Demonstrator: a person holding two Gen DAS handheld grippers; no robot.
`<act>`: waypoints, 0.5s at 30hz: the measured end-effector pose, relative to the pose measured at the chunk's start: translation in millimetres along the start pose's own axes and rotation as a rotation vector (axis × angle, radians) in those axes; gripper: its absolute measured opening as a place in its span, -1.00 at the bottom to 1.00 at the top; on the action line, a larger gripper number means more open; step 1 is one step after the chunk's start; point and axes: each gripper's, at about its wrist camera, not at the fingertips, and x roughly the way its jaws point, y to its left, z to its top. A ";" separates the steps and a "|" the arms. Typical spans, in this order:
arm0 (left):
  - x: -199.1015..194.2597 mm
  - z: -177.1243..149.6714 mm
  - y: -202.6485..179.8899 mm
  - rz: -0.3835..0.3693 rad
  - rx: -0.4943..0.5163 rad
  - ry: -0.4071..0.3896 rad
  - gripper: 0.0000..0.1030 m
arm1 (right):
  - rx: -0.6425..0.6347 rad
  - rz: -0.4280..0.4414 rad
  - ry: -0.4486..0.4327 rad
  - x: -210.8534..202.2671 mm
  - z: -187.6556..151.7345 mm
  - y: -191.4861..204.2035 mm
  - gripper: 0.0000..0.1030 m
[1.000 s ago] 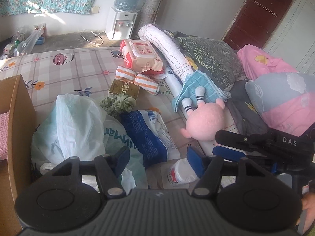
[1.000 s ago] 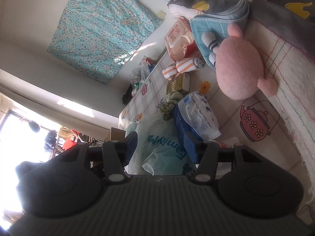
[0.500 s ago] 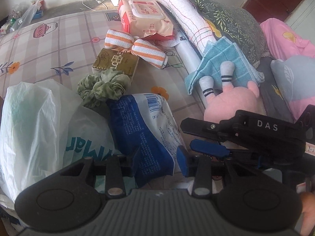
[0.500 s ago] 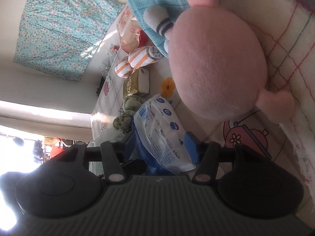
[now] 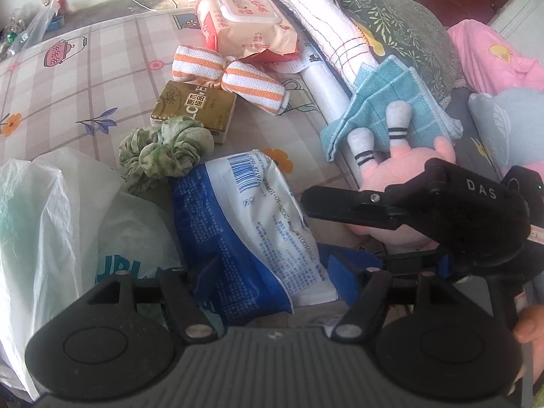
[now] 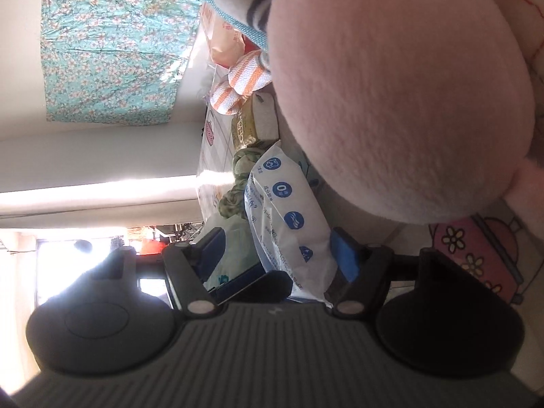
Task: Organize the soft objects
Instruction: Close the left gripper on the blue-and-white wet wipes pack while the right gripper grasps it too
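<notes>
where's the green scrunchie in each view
Left wrist view: the green scrunchie lies left of centre, below the gold box.
Right wrist view: green scrunchie, small, centre-left, beside the pack.
Shared landmark: the blue and white pack, touching the scrunchie in both.

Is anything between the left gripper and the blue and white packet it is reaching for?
Nothing visible: the blue and white packet already lies between the opening jaws of the left gripper. The right gripper comes in from the right side.
</notes>
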 end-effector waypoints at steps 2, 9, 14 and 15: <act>-0.2 0.5 -1.5 0.010 0.003 0.002 0.48 | 0.008 0.030 0.011 5.4 0.2 2.3 0.34; -6.2 0.2 4.4 -0.001 -0.026 -0.009 0.51 | 0.051 0.144 0.059 30.8 2.9 9.0 0.35; -7.8 -2.9 2.5 0.010 0.001 0.000 0.50 | 0.072 0.177 0.076 52.4 11.1 16.7 0.37; -7.7 -3.0 2.4 0.013 0.003 0.002 0.48 | 0.078 0.189 0.082 55.2 11.4 16.1 0.37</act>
